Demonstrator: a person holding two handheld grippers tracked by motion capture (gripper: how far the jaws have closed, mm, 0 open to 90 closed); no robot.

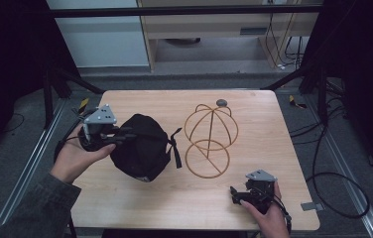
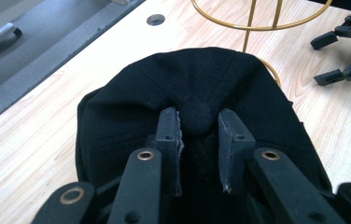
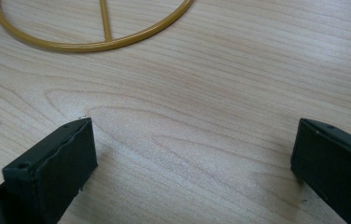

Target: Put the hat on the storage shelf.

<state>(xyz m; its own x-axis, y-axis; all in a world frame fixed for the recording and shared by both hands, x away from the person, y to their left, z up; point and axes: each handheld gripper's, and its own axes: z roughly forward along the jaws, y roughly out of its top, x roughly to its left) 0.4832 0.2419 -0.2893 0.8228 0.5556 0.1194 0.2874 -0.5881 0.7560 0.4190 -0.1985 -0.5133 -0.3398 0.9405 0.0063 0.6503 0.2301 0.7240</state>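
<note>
Wood table (image 1: 184, 198) in a dark room w/ cables. My left gripper (image 2: 197, 122) is probably clamped on the cap's (image 1: 140, 146) top button; right gripper (image 1: 239, 193) rests near the wire stand (image 1: 209, 139), jaws wide apart.

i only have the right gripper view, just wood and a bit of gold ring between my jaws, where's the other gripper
Observer: The left gripper is on a black cap lying on the table's left half, seen in the high view.
Operator: is it holding the cap
Observer: Its jaws straddle the cap's top button in the left gripper view, one on each side. I cannot tell whether they have closed on it.
Operator: and that gold ring, what is it
Observer: It is the round base of a gold wire stand with a domed top, standing just right of the cap.
Operator: where am i then
Observer: The right gripper sits open near the table's front edge, right of the stand's base.
</note>
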